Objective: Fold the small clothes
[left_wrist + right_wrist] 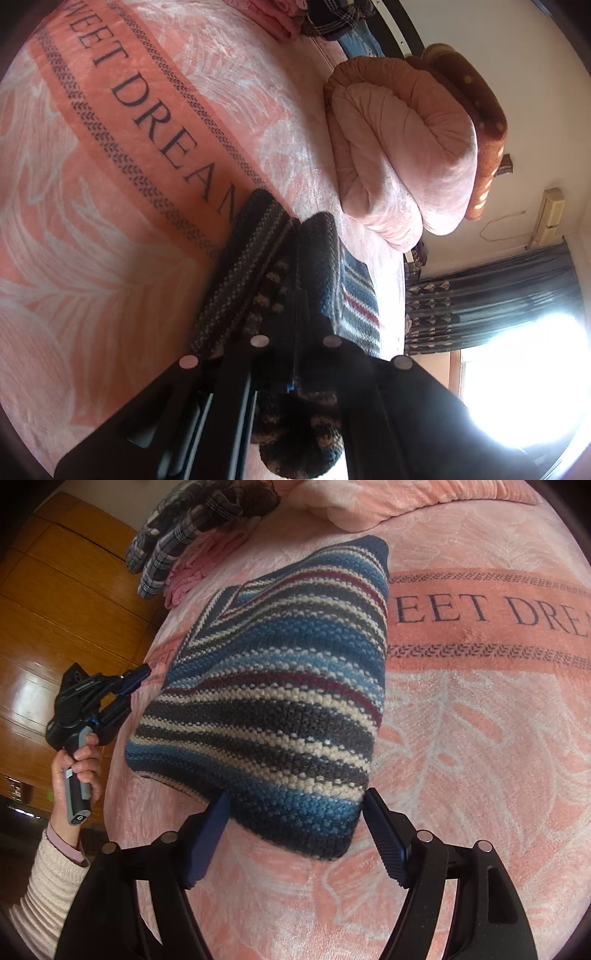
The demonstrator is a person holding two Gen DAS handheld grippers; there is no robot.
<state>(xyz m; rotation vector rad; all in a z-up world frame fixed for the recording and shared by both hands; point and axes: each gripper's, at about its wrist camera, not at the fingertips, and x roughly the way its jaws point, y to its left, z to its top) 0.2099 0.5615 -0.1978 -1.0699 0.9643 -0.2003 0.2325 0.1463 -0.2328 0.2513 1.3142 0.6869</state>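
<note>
- The striped knit sweater [273,701] lies on the pink bedspread [480,775]; in the right wrist view its long axis runs from the bottom centre up to a corner at the top centre, with the V-neck toward the upper left.
- Its bands are blue, navy, cream, grey and dark red, in a chunky knit.
- The right gripper [295,834] has its fingers spread apart, flanking the sweater's near corner without clamping it.
- The left gripper [291,266] is closed on a bunched fold of the sweater [325,266].
- A hand [79,768] holds the left gripper's handle at the left edge.
- Rolled pink bedding [406,147] sits at the upper right of the left wrist view.
</note>
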